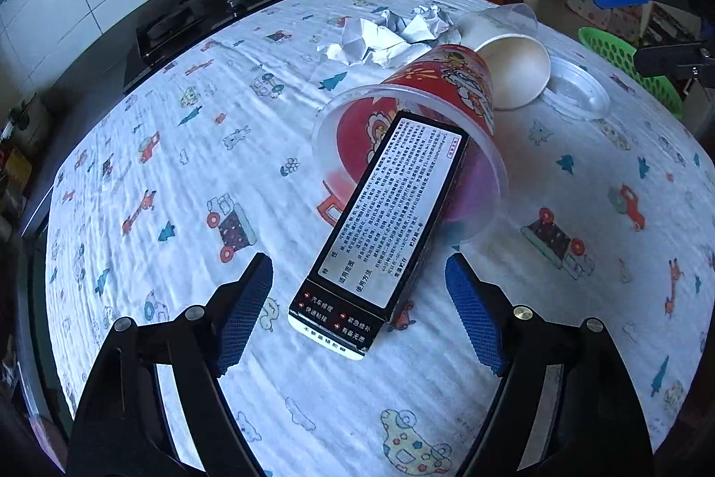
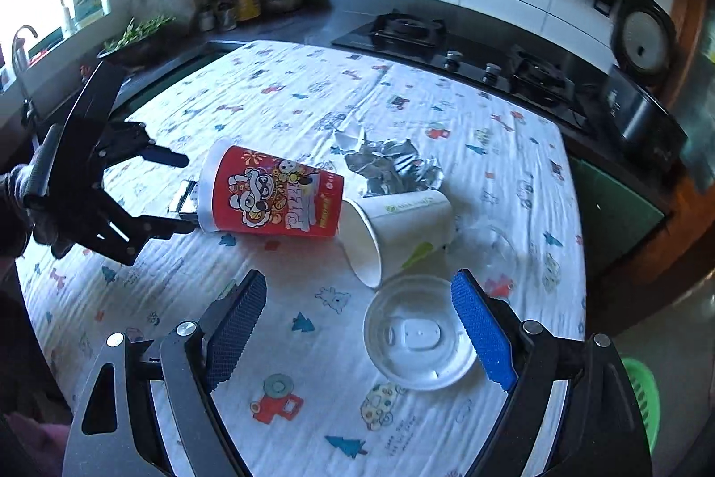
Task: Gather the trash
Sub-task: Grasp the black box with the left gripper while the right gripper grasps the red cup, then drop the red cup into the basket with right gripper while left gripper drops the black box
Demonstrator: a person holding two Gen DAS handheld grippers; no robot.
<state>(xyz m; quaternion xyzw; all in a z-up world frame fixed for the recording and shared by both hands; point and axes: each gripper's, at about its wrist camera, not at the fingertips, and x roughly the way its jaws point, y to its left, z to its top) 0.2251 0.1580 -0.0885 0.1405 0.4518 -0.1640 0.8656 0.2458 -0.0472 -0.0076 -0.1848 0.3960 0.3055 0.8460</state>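
Observation:
A black carton with printed text (image 1: 384,226) lies with its far end inside a red cartoon-printed plastic cup (image 1: 429,97) that lies on its side. My left gripper (image 1: 359,298) is open, its fingers either side of the carton's near end. A white paper cup (image 1: 514,70), crumpled foil (image 1: 393,34) and a clear plastic lid (image 1: 576,88) lie behind. In the right wrist view my right gripper (image 2: 357,325) is open above the cloth, the clear lid (image 2: 420,338) just inside its right finger. The red cup (image 2: 272,200), paper cup (image 2: 402,222) and foil (image 2: 393,164) lie beyond it.
The table (image 1: 178,173) has a white cloth with cartoon prints. A green basket (image 1: 625,61) stands off the table's far right edge, also low right in the right wrist view (image 2: 643,396). A gas hob (image 2: 469,56) and counter run behind the table.

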